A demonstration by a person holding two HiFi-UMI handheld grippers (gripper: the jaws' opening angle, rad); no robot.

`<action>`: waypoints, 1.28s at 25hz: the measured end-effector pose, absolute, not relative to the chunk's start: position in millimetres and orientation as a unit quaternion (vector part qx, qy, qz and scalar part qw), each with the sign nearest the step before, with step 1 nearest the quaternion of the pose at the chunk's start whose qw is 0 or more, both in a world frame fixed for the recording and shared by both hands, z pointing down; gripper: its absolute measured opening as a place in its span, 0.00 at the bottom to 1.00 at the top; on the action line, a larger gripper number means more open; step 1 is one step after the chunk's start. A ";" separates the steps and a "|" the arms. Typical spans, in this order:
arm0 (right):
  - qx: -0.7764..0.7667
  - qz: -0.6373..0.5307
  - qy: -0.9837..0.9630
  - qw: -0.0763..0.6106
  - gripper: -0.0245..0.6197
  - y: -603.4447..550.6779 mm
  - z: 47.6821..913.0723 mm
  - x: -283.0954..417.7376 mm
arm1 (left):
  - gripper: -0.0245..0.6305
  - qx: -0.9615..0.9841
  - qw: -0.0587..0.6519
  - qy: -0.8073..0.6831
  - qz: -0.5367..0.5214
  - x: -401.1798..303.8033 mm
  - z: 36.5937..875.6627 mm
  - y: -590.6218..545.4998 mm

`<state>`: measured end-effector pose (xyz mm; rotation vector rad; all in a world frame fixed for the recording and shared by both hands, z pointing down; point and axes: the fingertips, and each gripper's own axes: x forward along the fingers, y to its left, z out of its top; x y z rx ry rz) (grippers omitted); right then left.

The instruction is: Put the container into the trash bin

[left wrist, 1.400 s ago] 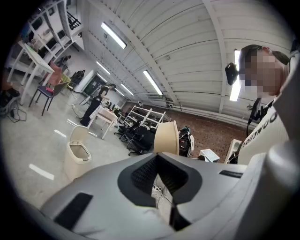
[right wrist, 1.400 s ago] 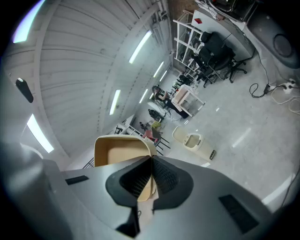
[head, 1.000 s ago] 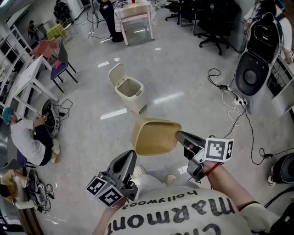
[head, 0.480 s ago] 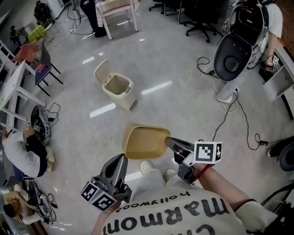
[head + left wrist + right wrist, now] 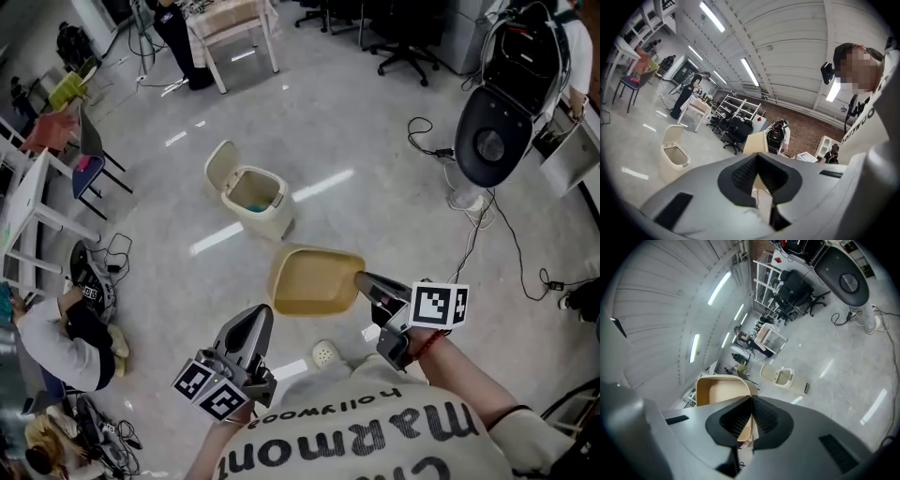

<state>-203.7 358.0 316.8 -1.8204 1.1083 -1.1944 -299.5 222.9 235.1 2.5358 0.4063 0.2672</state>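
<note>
A tan, shallow container (image 5: pixel 314 279) hangs in the air ahead of me, its rim pinched by my right gripper (image 5: pixel 361 278), which is shut on it. In the right gripper view the container (image 5: pixel 723 392) rises just above the closed jaws. The cream trash bin (image 5: pixel 253 199) stands on the floor beyond it with its lid flipped open; the bin (image 5: pixel 783 377) also shows small in the right gripper view and the bin (image 5: pixel 673 158) at the left of the left gripper view. My left gripper (image 5: pixel 255 323) is lower left, shut and holding nothing.
A white table (image 5: pixel 232 23) stands far back, office chairs (image 5: pixel 398 33) at the upper right. A standing fan (image 5: pixel 487 141) with cables (image 5: pixel 487 244) is at the right. People sit on the floor (image 5: pixel 66 328) at the left beside chairs (image 5: pixel 80 150).
The bin has shifted across the view and now lies a little closer above the container than half a second ago. The right gripper still grips the container; the left stays shut.
</note>
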 end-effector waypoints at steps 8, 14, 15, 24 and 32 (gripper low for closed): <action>-0.709 -0.452 0.425 0.336 0.05 349.5 327.2 -228.8 | 0.02 0.945 0.289 0.128 0.081 -345.5 254.1 209.4; -0.701 -0.467 0.428 0.328 0.05 337.8 342.3 -196.5 | 0.02 0.948 0.289 0.091 0.095 -322.4 276.6 200.5; -0.698 -0.470 0.431 0.327 0.05 337.6 345.4 -192.7 | 0.02 0.948 0.290 0.085 0.096 -319.3 280.5 201.5; -0.673 -0.497 0.474 0.275 0.05 315.7 353.7 -107.1 | 0.02 0.946 0.314 0.041 0.078 -254.1 285.3 200.5; -0.646 -0.512 0.516 0.233 0.05 291.5 359.0 -32.0 | 0.02 0.947 0.317 -0.017 0.054 -194.3 289.9 196.5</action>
